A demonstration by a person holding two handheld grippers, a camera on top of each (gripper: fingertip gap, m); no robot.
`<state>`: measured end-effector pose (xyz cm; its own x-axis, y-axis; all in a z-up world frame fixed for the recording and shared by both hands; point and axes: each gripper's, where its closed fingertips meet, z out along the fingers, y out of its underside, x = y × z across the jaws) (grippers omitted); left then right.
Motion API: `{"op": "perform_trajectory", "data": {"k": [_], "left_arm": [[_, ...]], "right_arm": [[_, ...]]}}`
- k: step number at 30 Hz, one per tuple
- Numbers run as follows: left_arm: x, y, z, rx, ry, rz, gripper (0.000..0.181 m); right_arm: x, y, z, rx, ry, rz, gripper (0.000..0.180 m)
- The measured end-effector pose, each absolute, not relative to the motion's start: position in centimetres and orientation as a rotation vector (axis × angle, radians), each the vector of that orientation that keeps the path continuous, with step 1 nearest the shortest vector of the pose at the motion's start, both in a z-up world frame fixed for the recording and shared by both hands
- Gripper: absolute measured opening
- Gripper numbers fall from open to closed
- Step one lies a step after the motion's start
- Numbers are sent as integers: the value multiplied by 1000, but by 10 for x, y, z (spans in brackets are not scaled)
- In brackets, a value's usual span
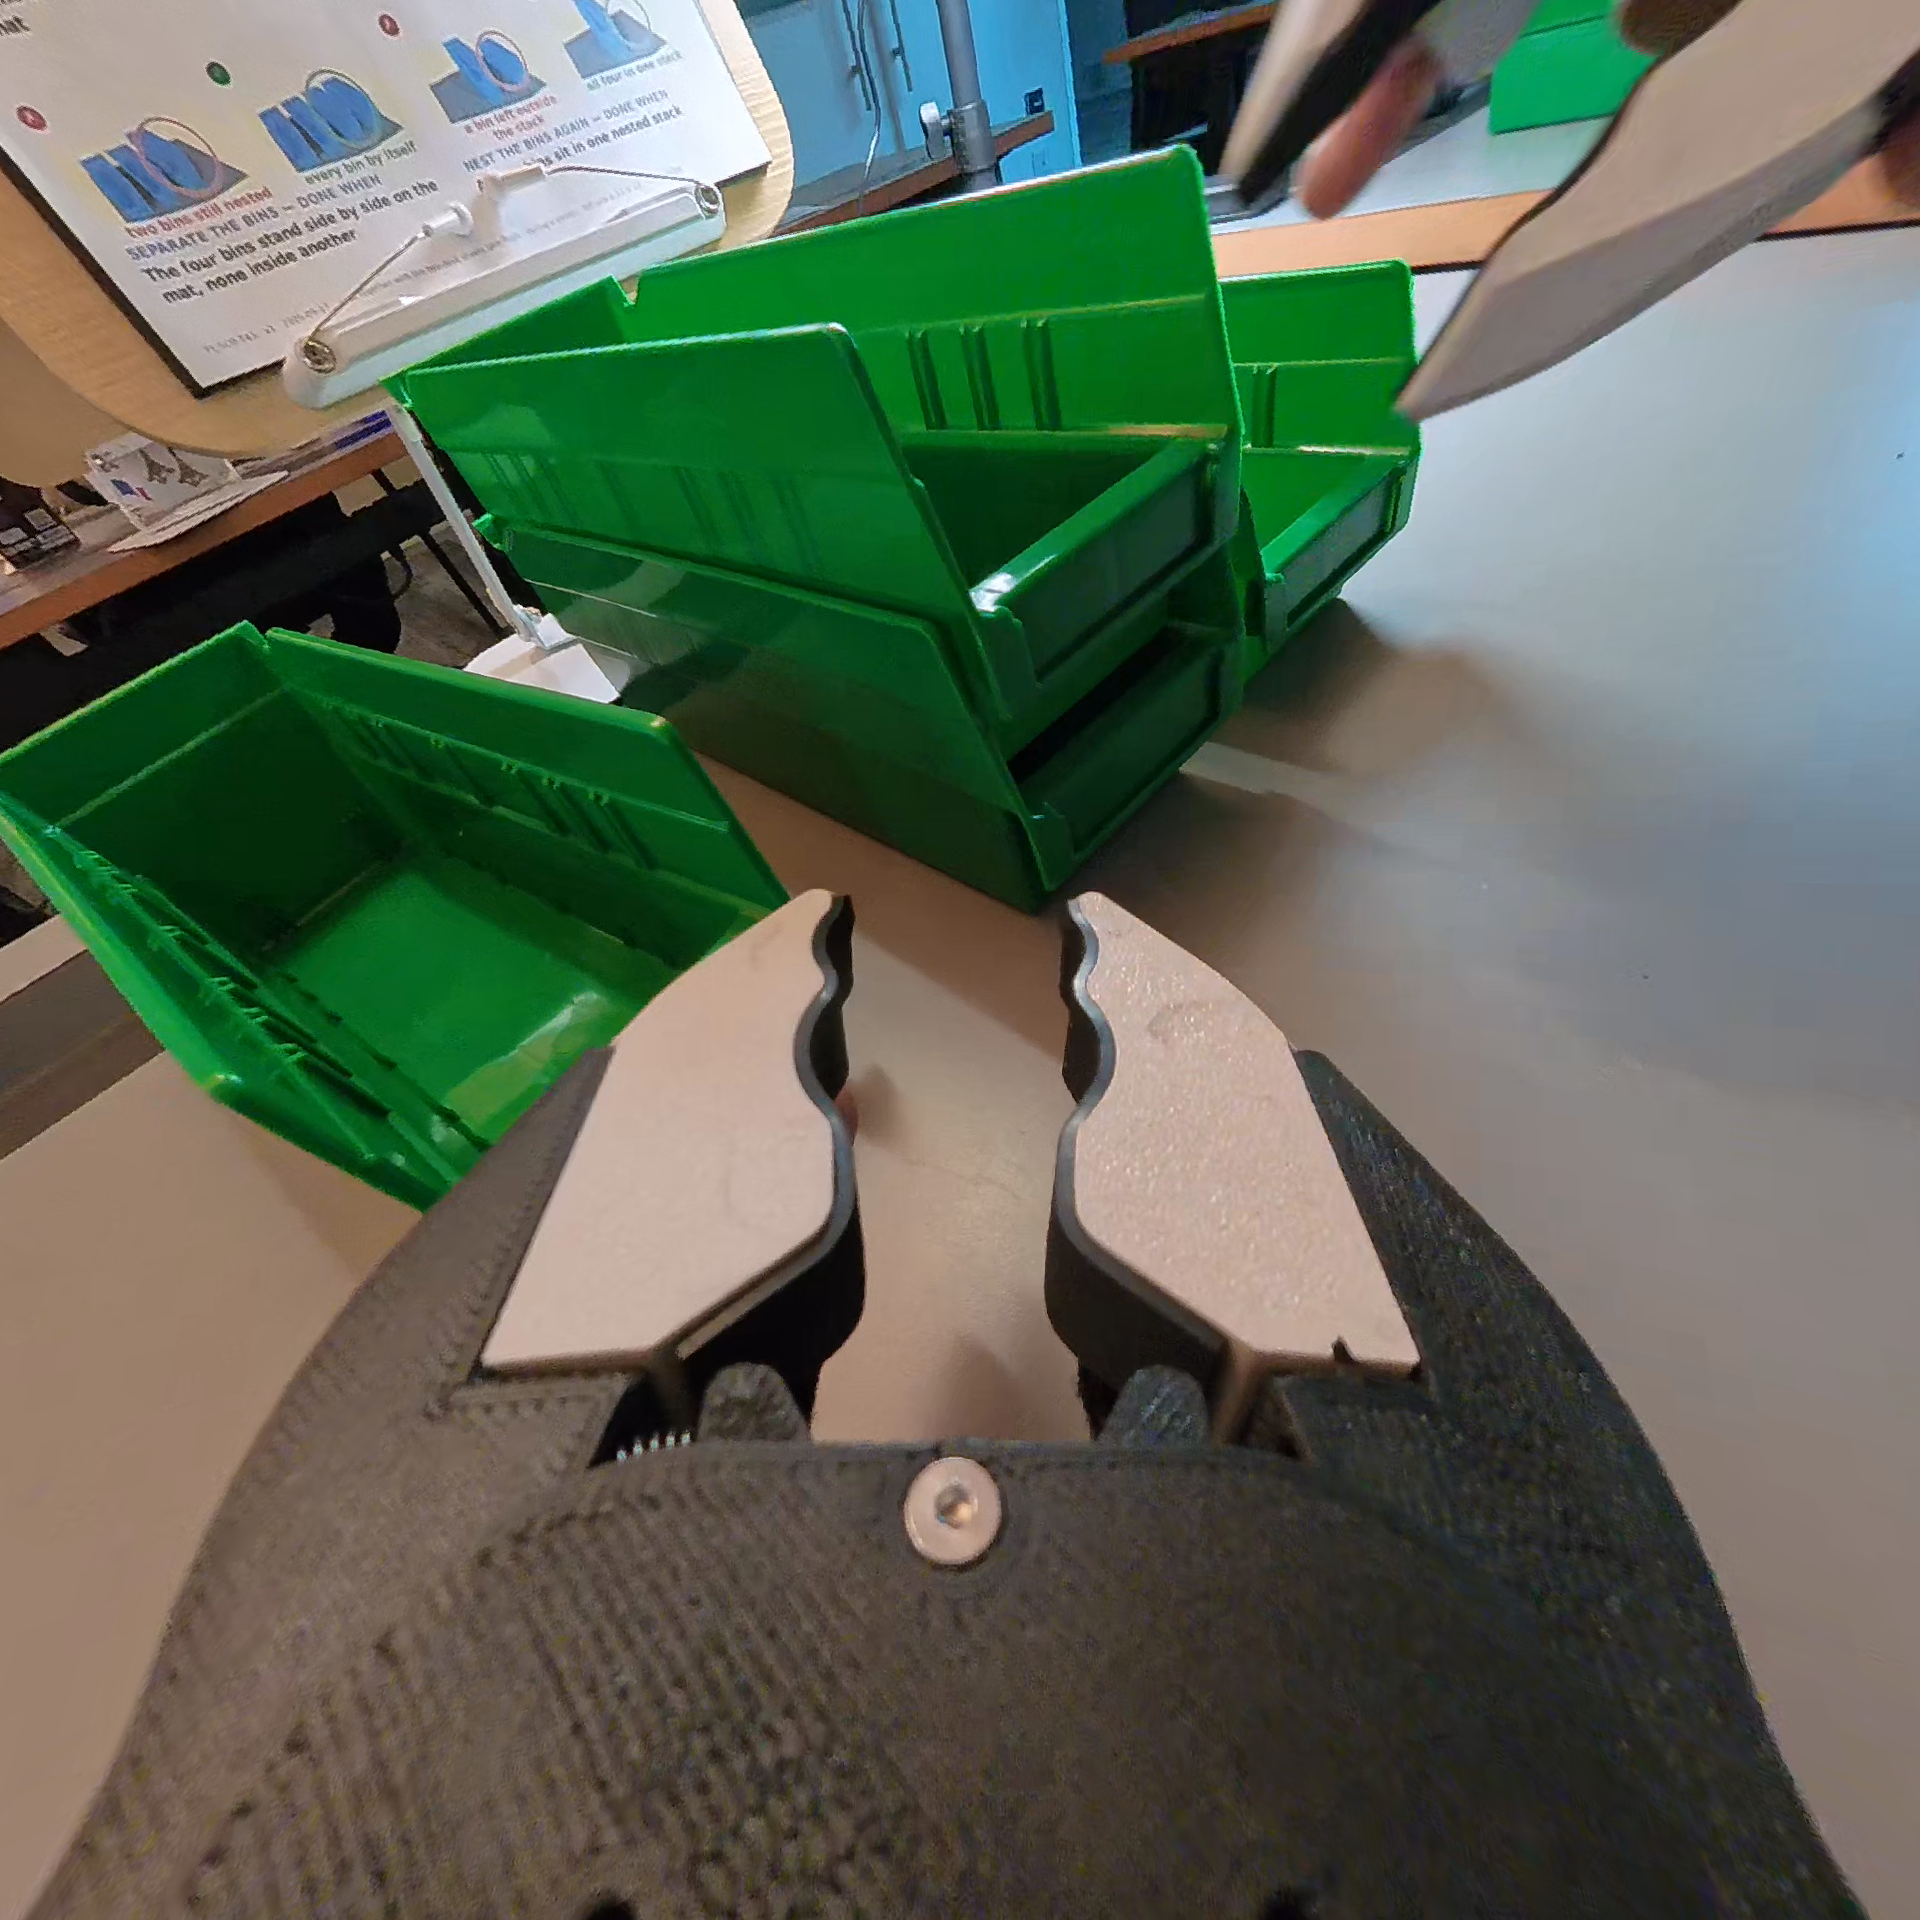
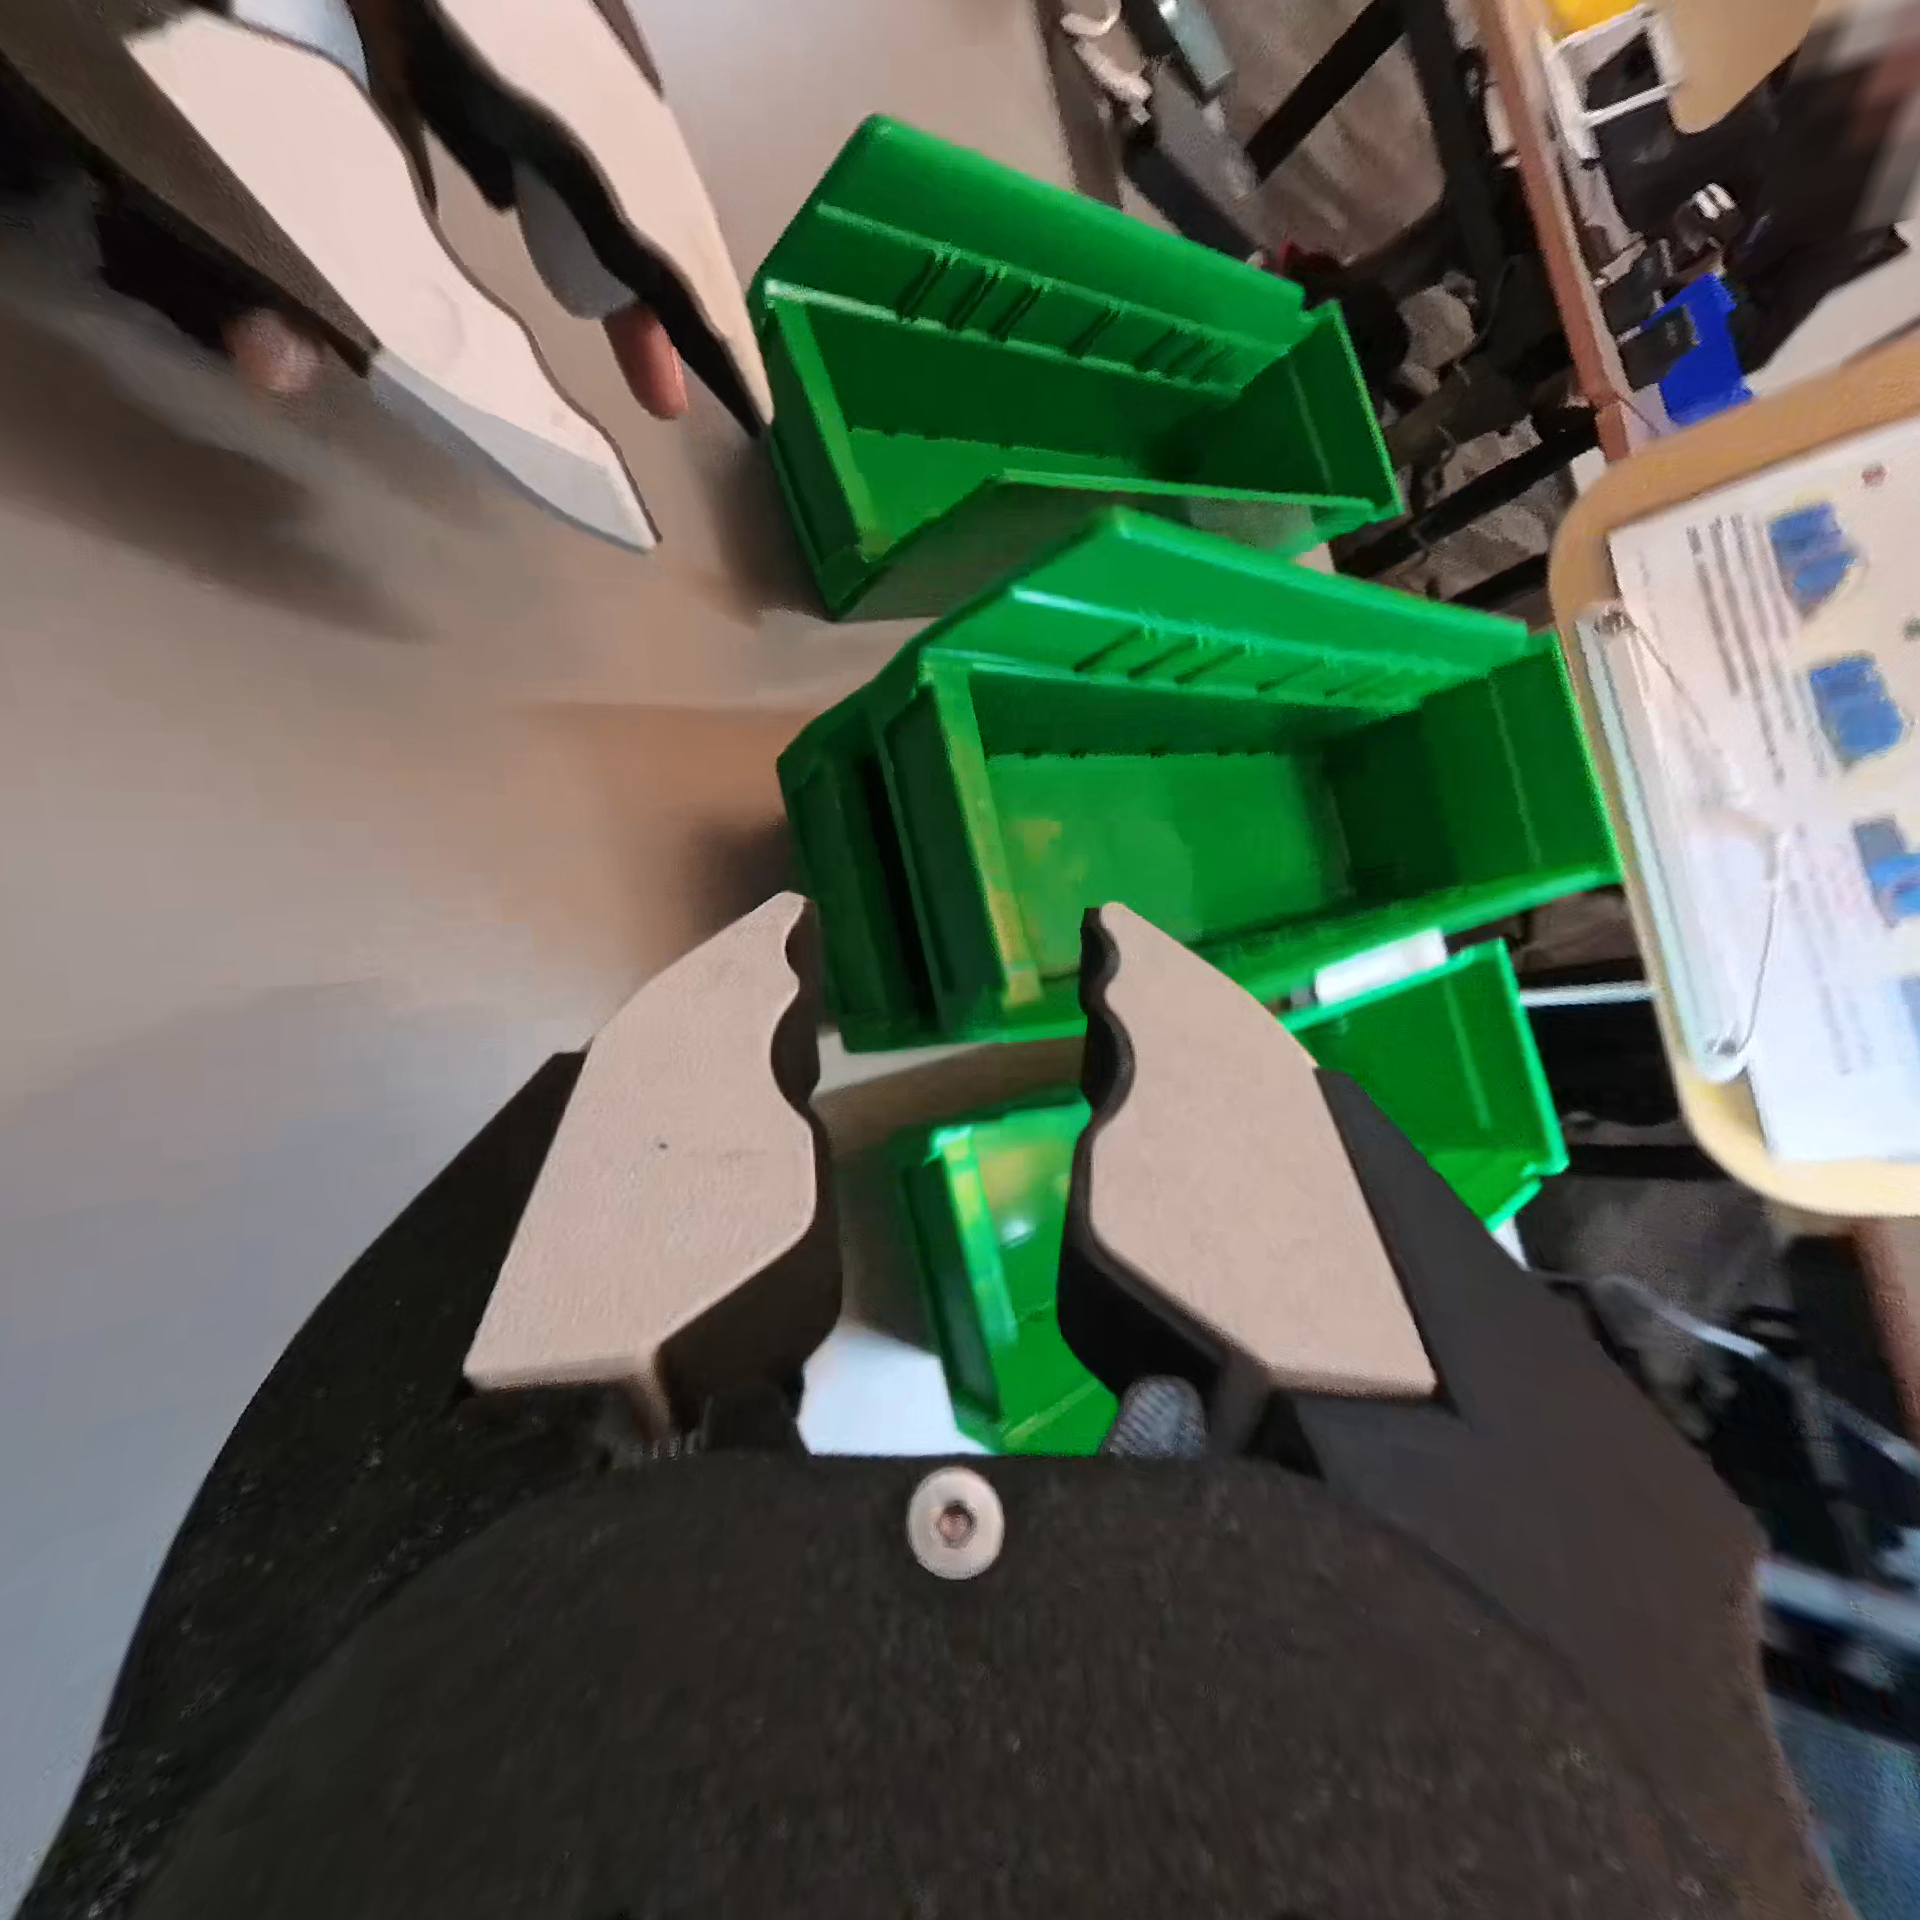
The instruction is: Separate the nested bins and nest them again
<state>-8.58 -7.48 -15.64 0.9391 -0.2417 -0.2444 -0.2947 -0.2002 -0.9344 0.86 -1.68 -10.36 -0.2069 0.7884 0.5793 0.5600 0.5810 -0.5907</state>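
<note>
You held your left gripper (image 1: 951, 997) low over the tan table (image 1: 1558, 1039) with its jaws spread and nothing between them, near the single green bin (image 1: 364, 904) that sat by itself at the near left, tilted with its open top towards you; that looked like a bin already taken out and parked clear of the others so it would not get in the way. Just beyond your fingertips stood the nested pair (image 1: 831, 623), one bin sitting inside another with the upper one raised at an angle, so those two were not yet apart. A fourth bin (image 1: 1330, 488) stood just right of that pair, close against it. Your right gripper (image 2: 945, 966) hovered high above the bins, looking down on them, jaws also spread and empty; in the left view it showed as a blurred shape at the far right. From above, the nested pair (image 2: 1195, 810) lay in the middle of the row, which would suit a grip on the inner bin's rim while the other gripper steadied the outer one. The instruction board (image 1: 343, 177) stood at the far left behind the bins, out of reach of the work.
</note>
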Motion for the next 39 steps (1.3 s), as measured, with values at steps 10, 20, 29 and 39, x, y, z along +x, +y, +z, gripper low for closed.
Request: {"op": "perform_trajectory", "data": {"k": [10, 20, 29, 39], "left_arm": [[-138, -64, -162, -1887, 320, 263, 41], [-161, -39, -163, -2057, 590, 383, 42], [-177, -41, -206, -2413, 990, 627, 51], [-197, -35, -224, -2497, 1154, 820, 29]], "right_arm": [[129, 30, -147, -1459, -1432, 629, 49], [148, 46, -158, -1491, -1232, 733, 47], [144, 36, -167, -1440, -1321, 704, 45], [148, 31, -158, -1368, -1315, 695, 44]]}}
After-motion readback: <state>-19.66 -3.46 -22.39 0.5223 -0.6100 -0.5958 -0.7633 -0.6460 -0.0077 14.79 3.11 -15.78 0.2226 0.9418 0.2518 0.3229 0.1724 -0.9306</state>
